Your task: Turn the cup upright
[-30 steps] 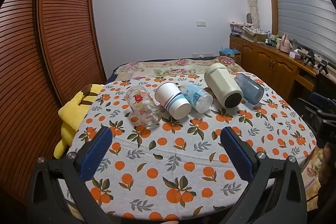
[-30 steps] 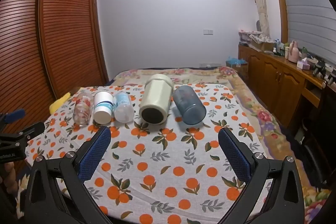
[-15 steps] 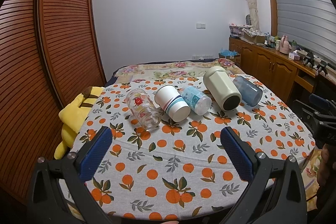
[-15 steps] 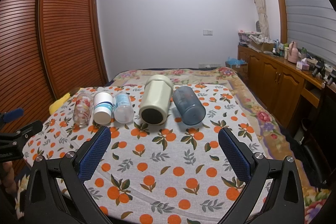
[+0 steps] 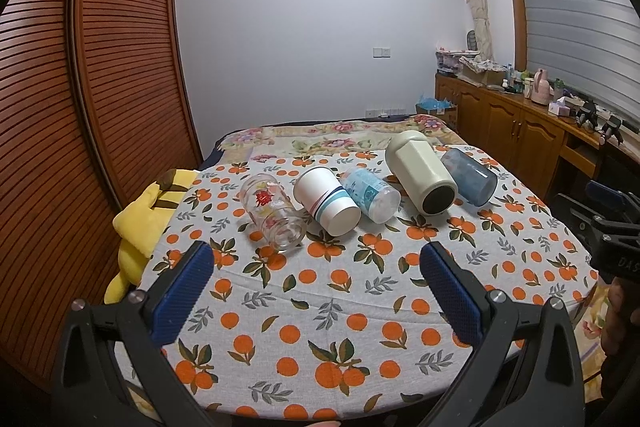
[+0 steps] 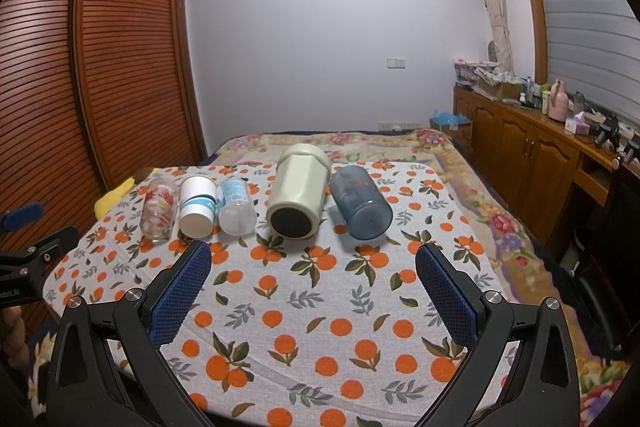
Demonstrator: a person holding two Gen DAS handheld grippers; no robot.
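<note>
Several cups lie on their sides in a row on the orange-print tablecloth (image 5: 320, 291): a clear glass with a red flower (image 5: 272, 213), a white paper cup with stripes (image 5: 326, 201), a light blue plastic cup (image 5: 370, 193), a cream tumbler (image 5: 420, 173) and a dark blue translucent cup (image 5: 468, 177). In the right wrist view they show as glass (image 6: 159, 209), paper cup (image 6: 196, 206), light blue cup (image 6: 236, 207), tumbler (image 6: 298, 193) and blue cup (image 6: 360, 201). My left gripper (image 5: 316, 275) is open and empty before the row. My right gripper (image 6: 314, 275) is open and empty too.
A yellow plush toy (image 5: 140, 223) lies at the table's left edge by the slatted wardrobe (image 5: 100, 87). A floral bedspread (image 6: 340, 143) lies behind the table. Wooden cabinets (image 6: 532, 155) with clutter line the right wall.
The left gripper has pulled back and risen slightly, so the cups look a little farther off. The right gripper has hardly moved.
</note>
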